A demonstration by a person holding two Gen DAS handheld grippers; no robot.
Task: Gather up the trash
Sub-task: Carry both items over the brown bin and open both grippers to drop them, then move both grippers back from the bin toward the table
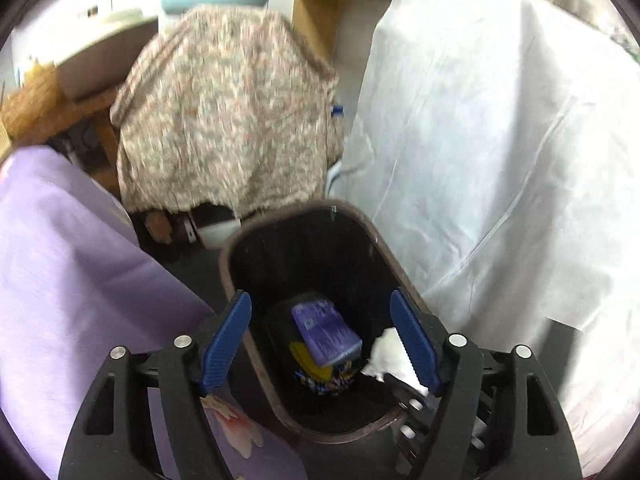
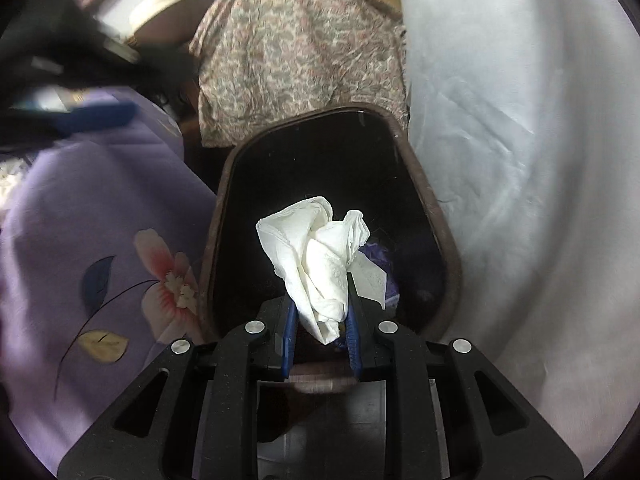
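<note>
Left claw (image 1: 320,340) spread wide above dark bin (image 1: 232,256), purple packet (image 1: 326,330) at bottom; purple cloth (image 1: 80,248) crowds rim.
Right claw (image 2: 319,318) pinches crumpled tissue (image 2: 316,256) over bin mouth (image 2: 444,240); white sheet (image 2: 520,160) alongside.

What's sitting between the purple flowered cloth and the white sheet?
The dark trash bin stands between the purple flowered cloth and the white sheet, clearest in the right wrist view, where the right tongs hold a crumpled tissue over it.
</note>
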